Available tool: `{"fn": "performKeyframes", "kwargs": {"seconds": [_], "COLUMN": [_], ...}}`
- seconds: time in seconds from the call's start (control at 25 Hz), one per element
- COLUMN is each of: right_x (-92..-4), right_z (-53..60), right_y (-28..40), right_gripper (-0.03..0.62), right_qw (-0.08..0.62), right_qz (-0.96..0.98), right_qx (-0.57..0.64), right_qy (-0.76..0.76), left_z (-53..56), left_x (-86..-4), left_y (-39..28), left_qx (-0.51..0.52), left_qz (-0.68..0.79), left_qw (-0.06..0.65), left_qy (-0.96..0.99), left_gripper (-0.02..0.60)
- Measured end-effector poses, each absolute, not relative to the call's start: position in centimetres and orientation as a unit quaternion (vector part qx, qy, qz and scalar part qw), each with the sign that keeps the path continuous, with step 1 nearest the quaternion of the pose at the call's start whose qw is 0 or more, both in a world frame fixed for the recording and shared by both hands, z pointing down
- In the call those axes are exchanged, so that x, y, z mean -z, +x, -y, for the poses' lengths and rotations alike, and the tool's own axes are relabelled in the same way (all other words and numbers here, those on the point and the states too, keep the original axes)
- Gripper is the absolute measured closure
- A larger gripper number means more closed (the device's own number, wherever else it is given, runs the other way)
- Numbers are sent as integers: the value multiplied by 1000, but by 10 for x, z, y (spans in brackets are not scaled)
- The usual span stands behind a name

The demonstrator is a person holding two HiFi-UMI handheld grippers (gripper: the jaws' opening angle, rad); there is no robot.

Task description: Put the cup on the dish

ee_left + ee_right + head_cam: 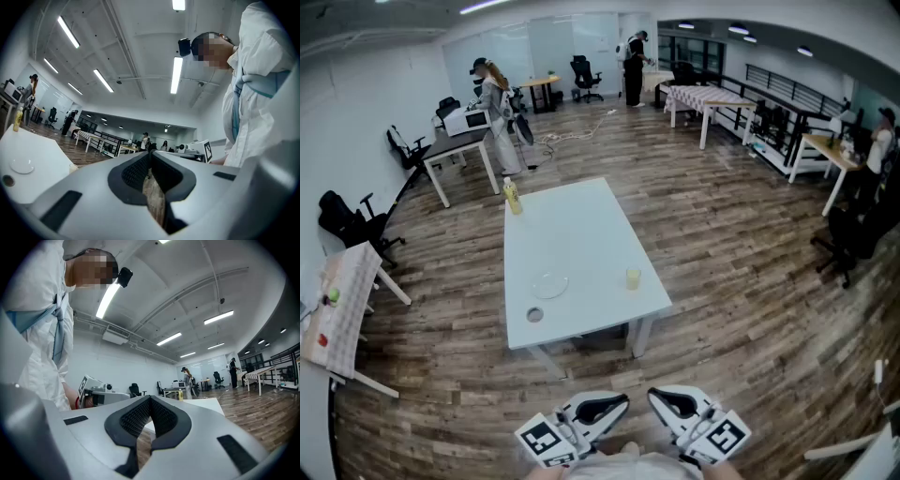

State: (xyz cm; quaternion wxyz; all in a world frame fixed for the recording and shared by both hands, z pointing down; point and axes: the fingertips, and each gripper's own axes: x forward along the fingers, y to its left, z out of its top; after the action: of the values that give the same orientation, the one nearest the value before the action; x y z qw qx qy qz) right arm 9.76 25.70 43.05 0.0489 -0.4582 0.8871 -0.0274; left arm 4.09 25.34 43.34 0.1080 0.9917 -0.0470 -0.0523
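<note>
Head view: saw left gripper [614, 403] and right gripper [664, 400] clenched empty, well apart from table [581, 216]; risked knocking over cup [633, 277], probably light, near dish [550, 285] if not opened first.

Pale yellow cup [633, 277]; whitish dish [550, 285]; white table [581, 230]; brown wood-plank floor [750, 281]; yellow bottle [513, 198].

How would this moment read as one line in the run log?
stage: reach not begun | cup: on table, apart from dish | left gripper: shut, empty | right gripper: shut, empty
</note>
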Motion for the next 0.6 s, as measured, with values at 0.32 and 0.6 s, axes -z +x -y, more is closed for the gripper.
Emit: {"fn": "performKeyframes", "kwargs": {"seconds": [0.32, 0.6], "right_x": [-434, -432], "right_z": [-252, -253], "right_y": [96, 98], "right_gripper": [563, 562], "right_qw": [47, 65], "right_qz": [-888, -891], "right_qx": [27, 38], "right_qy": [-457, -447], "left_z": [-252, -249], "left_x": [-426, -419], "left_y": [45, 49], "left_qx": [54, 59], "left_qz": [42, 43], "left_qw": [114, 115], "left_qy": [991, 991], "left_gripper": [561, 561]}}
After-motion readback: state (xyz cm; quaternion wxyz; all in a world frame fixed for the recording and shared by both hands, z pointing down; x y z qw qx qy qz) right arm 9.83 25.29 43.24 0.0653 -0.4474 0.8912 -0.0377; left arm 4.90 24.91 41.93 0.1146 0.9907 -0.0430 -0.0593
